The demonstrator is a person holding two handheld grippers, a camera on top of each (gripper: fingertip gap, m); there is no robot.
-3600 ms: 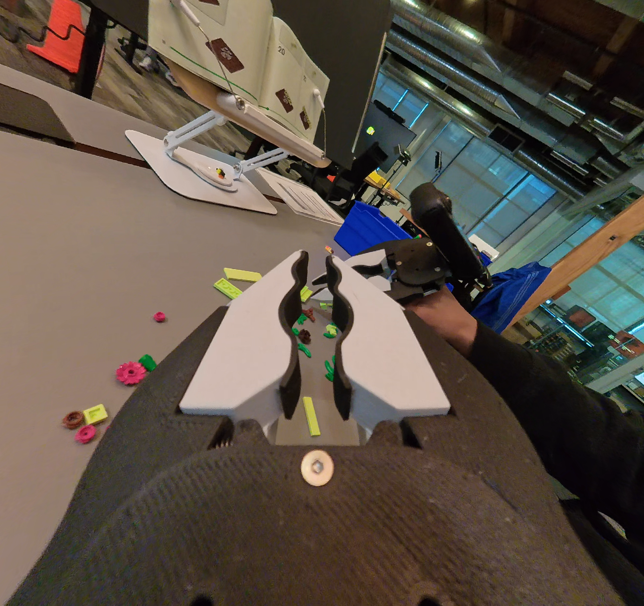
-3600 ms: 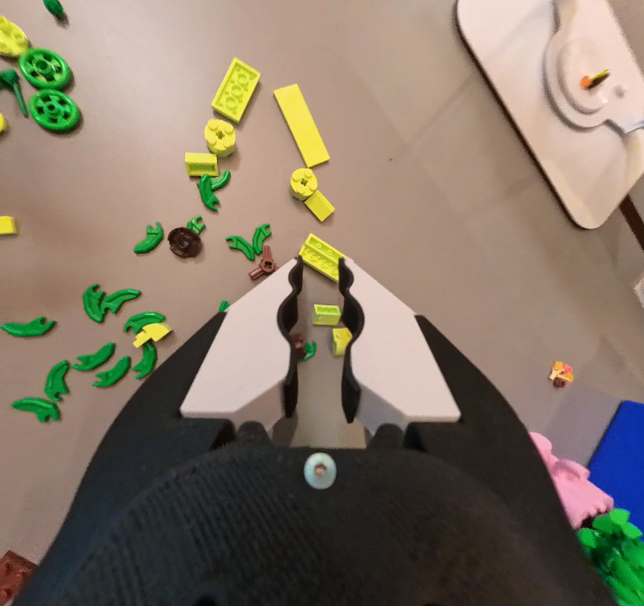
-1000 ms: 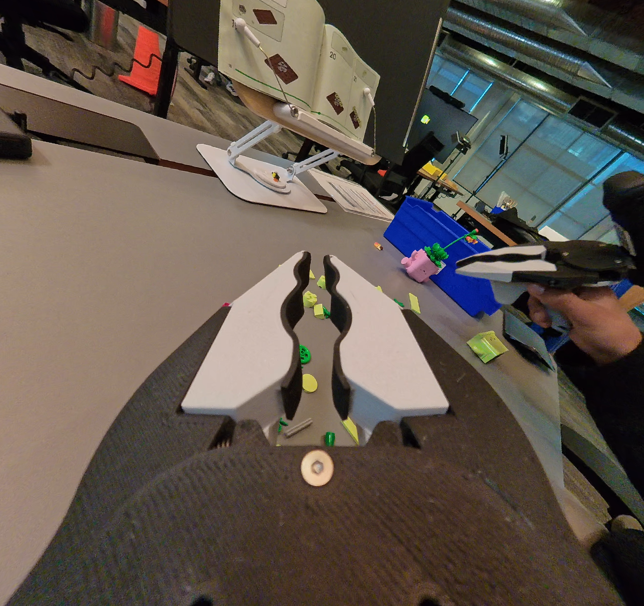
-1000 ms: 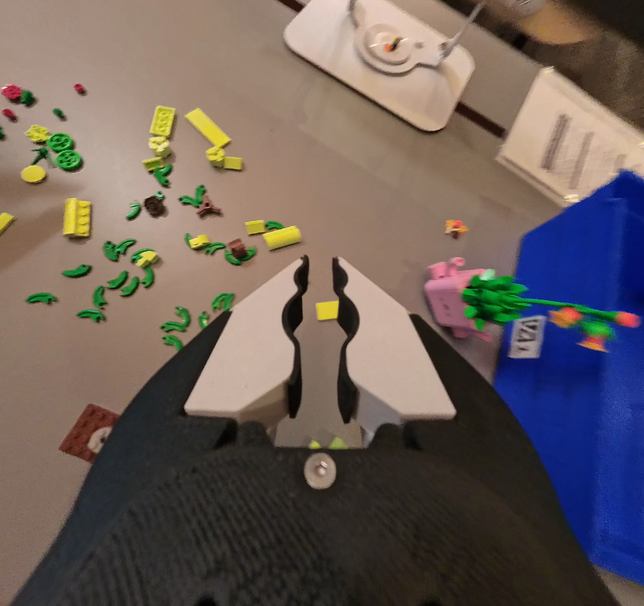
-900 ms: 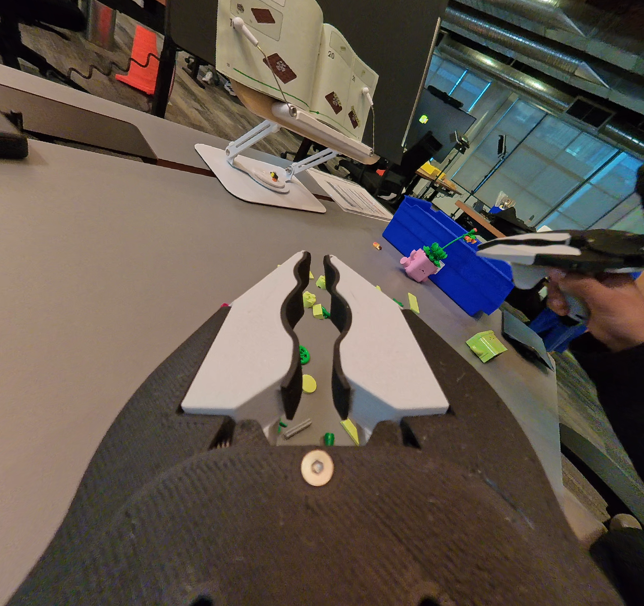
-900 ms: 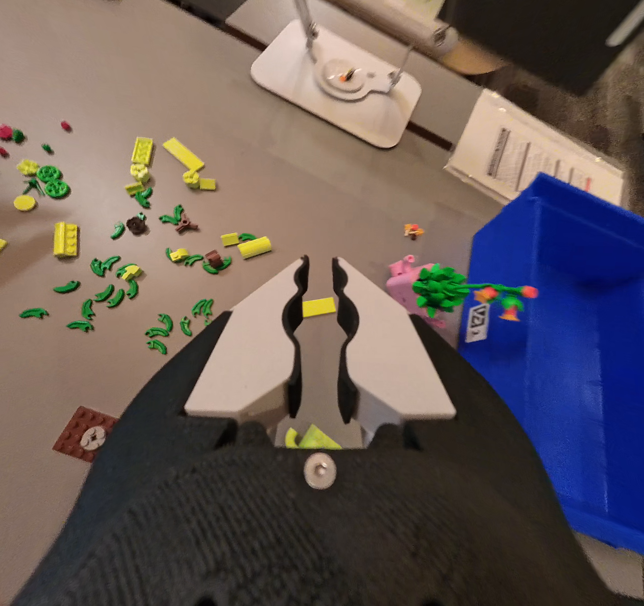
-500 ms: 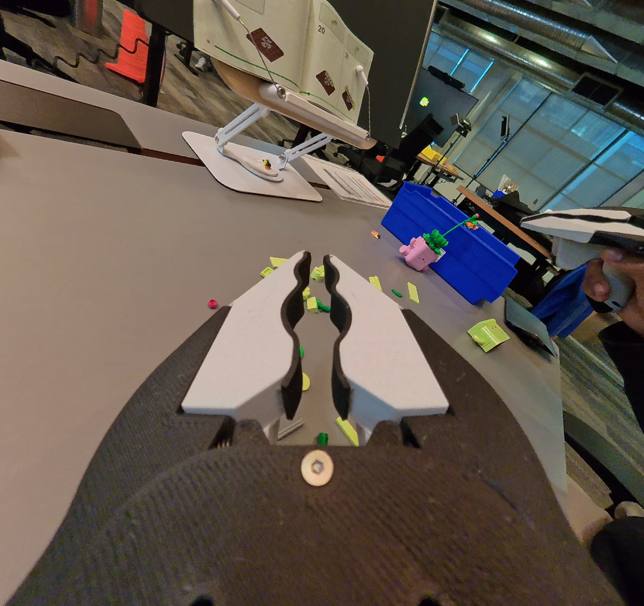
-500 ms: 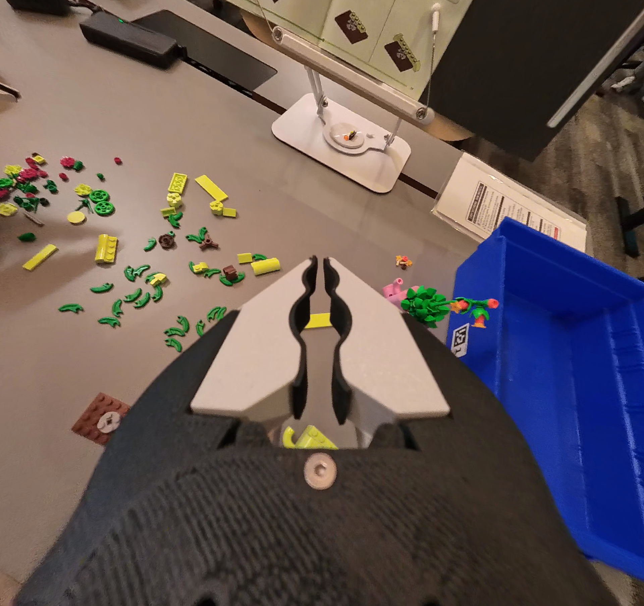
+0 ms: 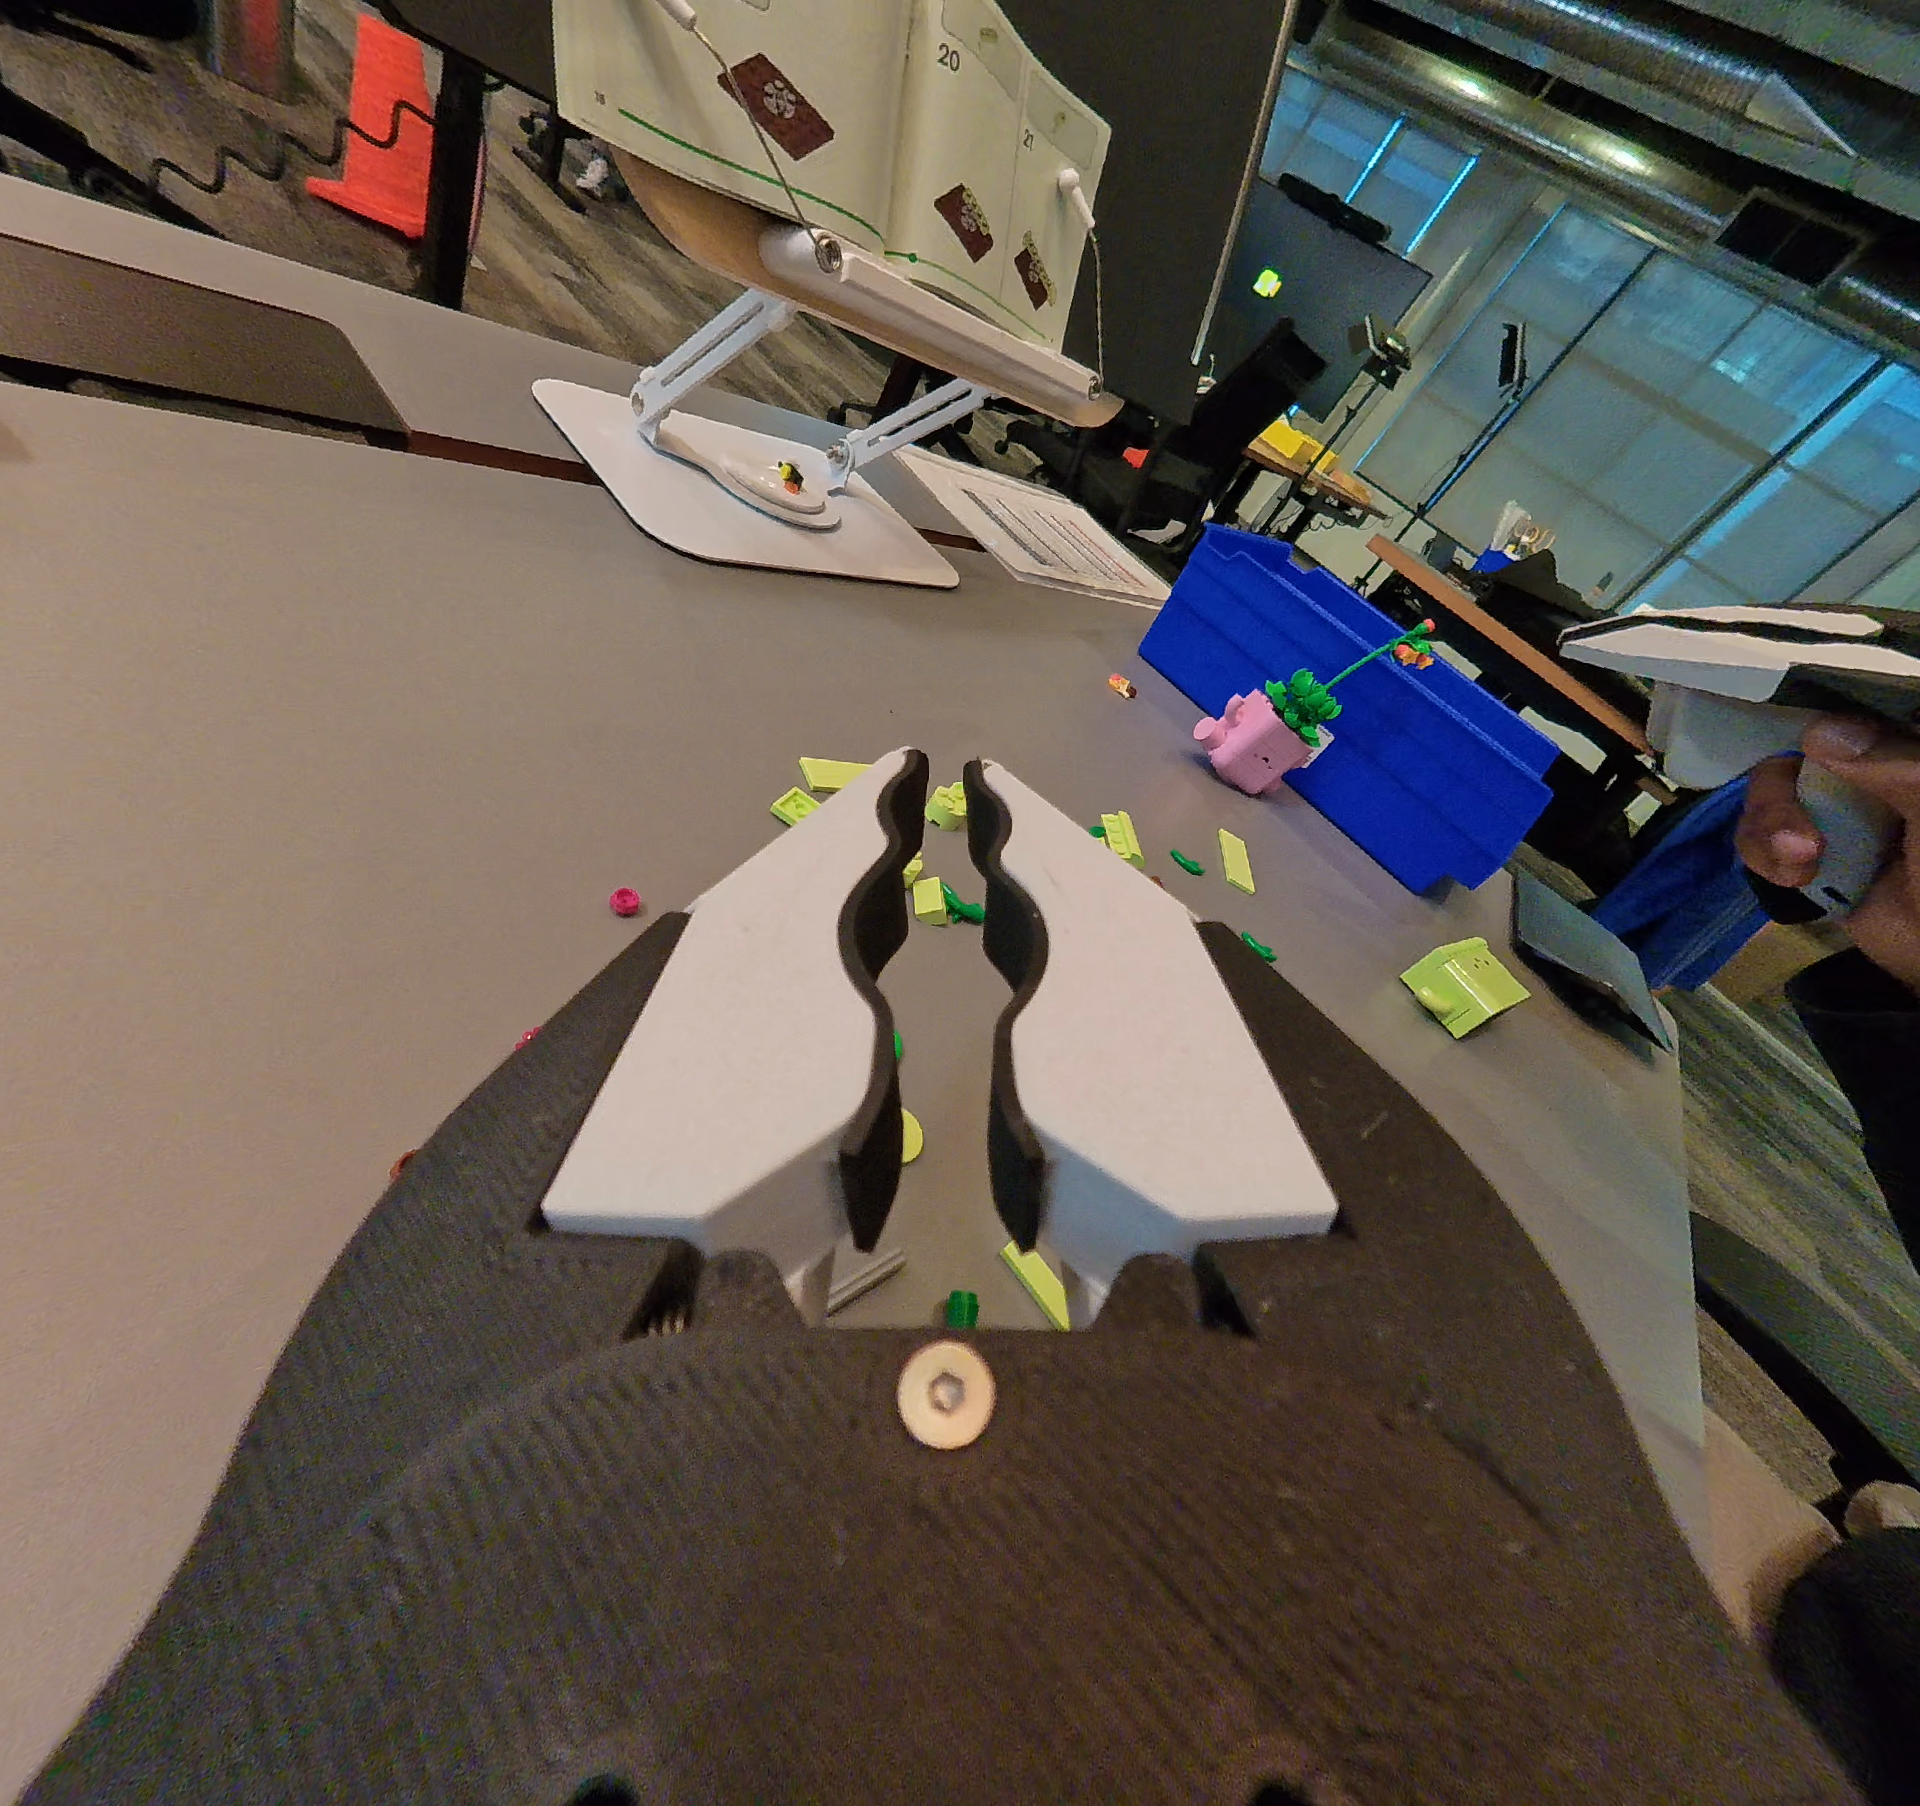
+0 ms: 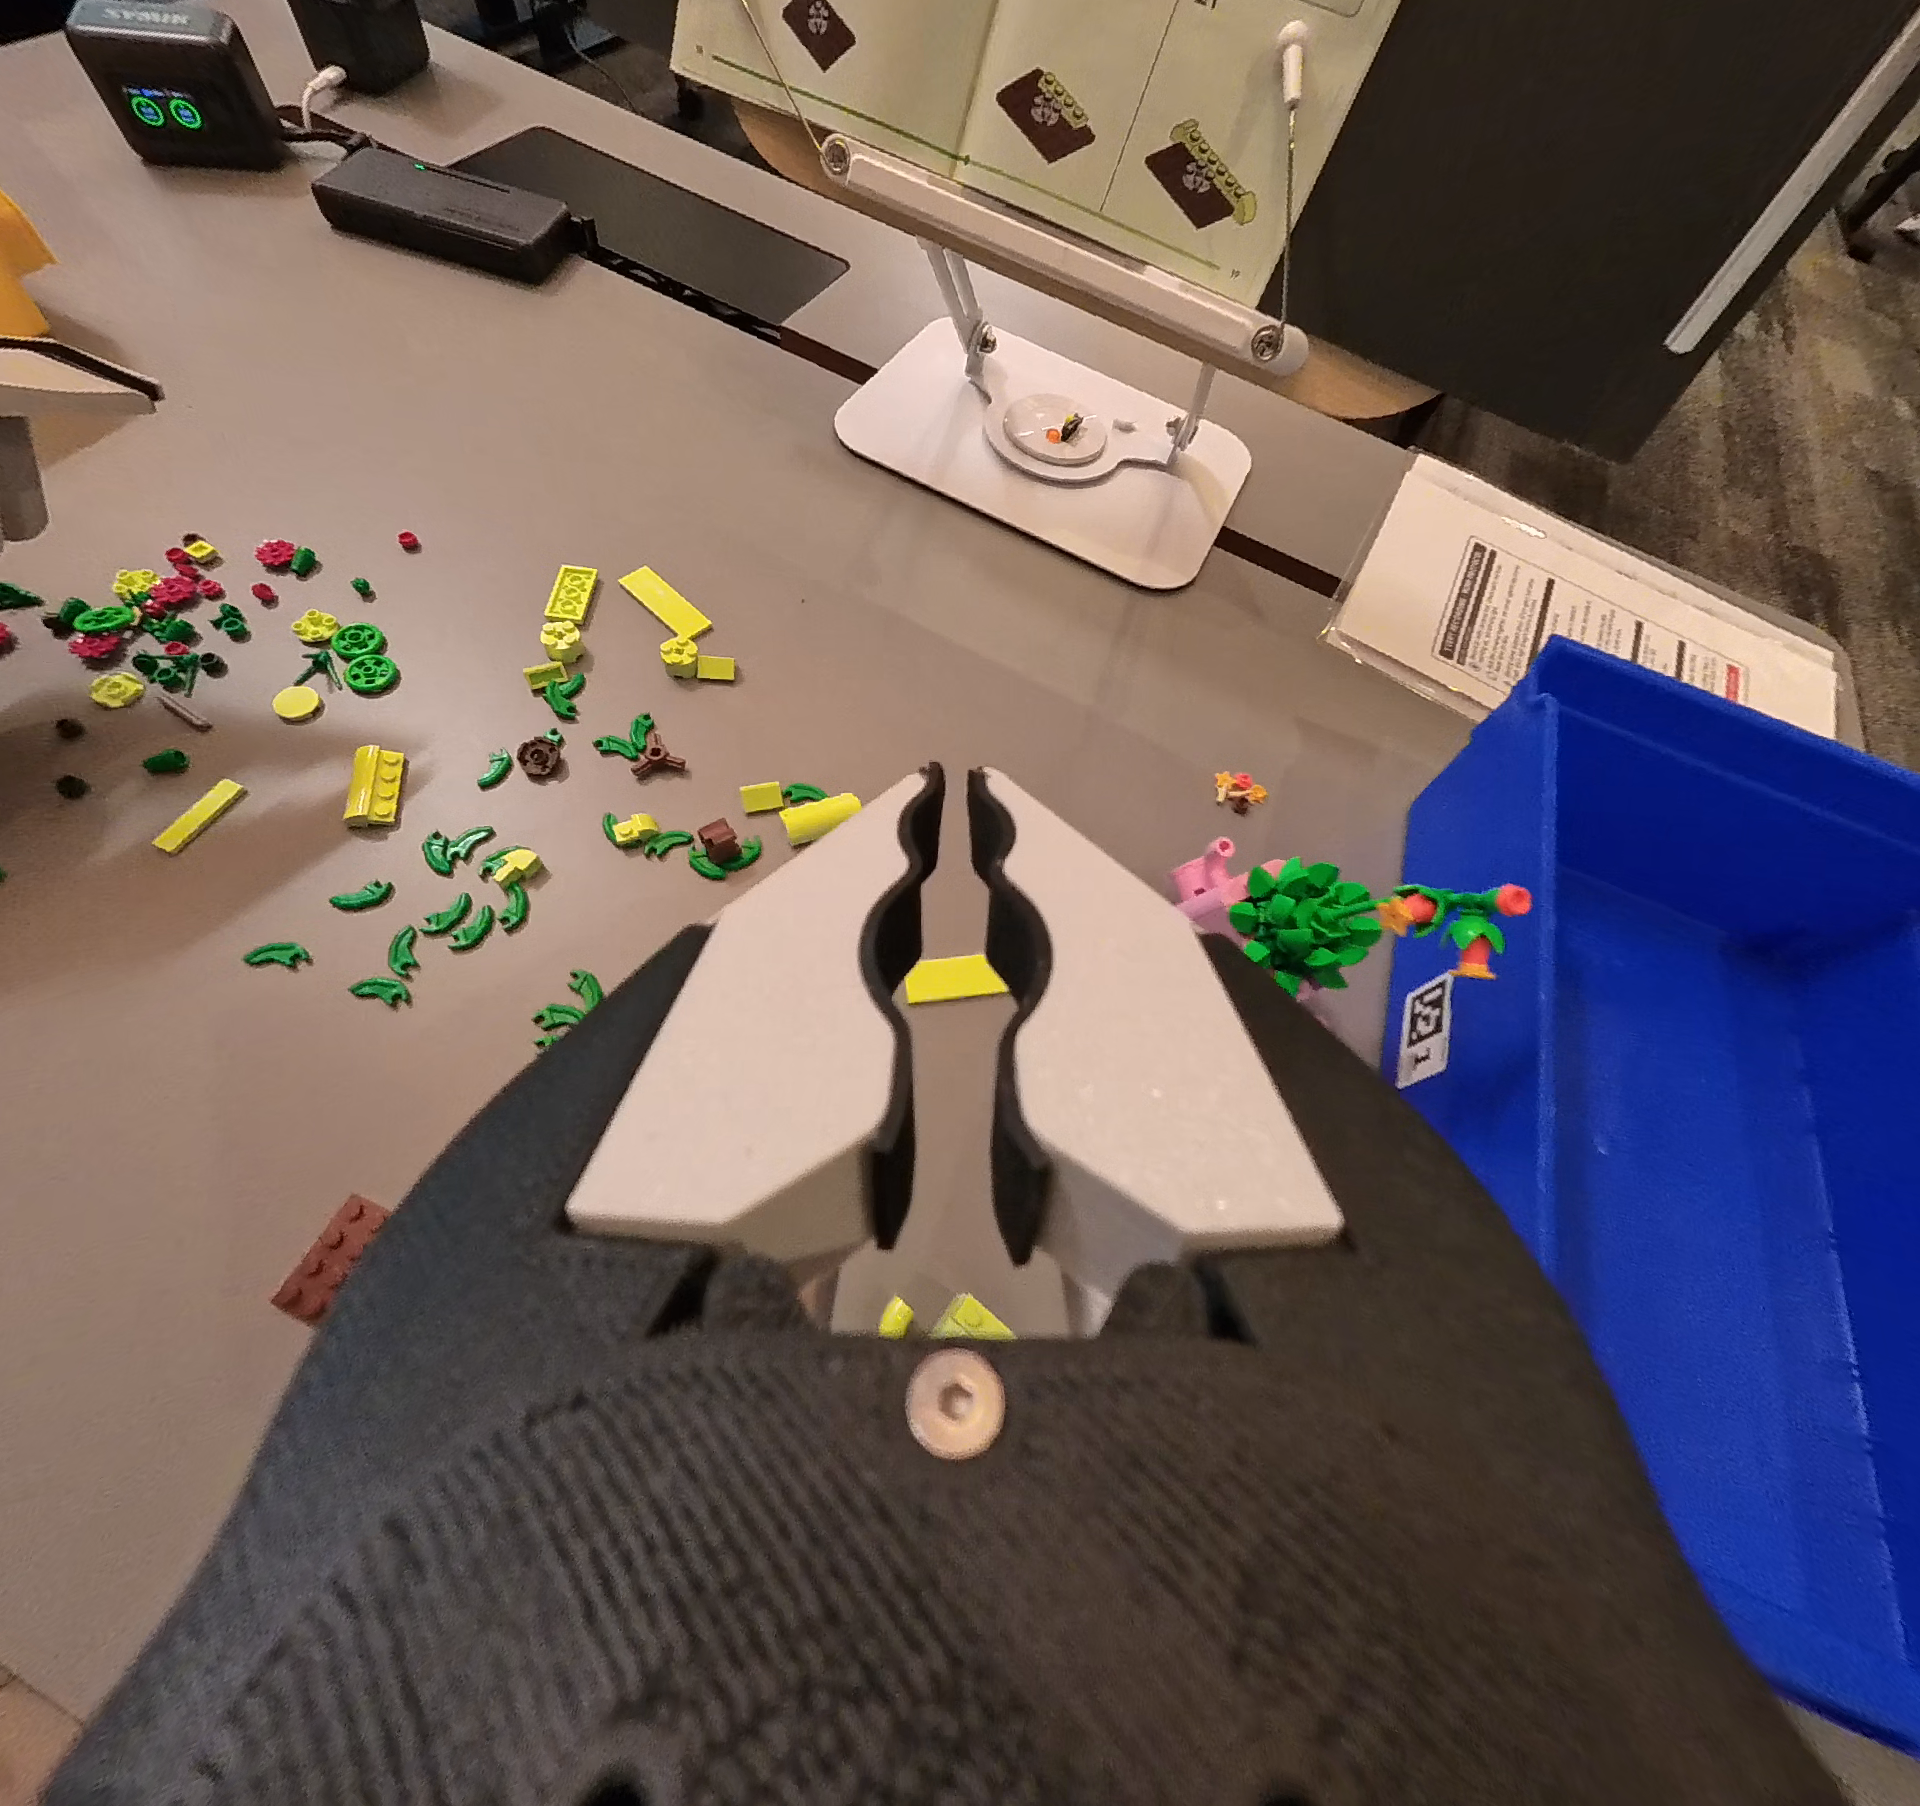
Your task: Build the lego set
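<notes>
Both grippers are raised clear of the grey table [image 10: 935, 634] and empty: the left gripper [image 9: 945, 769] shows a narrow gap between its fingertips, and the right gripper [image 10: 948, 774] is almost closed with only a slit at the tips. Loose lego pieces [image 10: 447, 748], lime, green, brown and magenta, lie scattered on the left half of the table, with a brown plate [image 10: 327, 1257] near the front edge. A pink pot with a green plant [image 10: 1288, 915] stands just beside the blue bin [image 10: 1683, 1081] on the right, and the instruction booklet [image 10: 1039, 42] sits on a white stand [image 10: 1039, 468] at the far side.

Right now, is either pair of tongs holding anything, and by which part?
No. The left tongs and right tongs are both empty, their jaws slightly apart above the table.
</notes>
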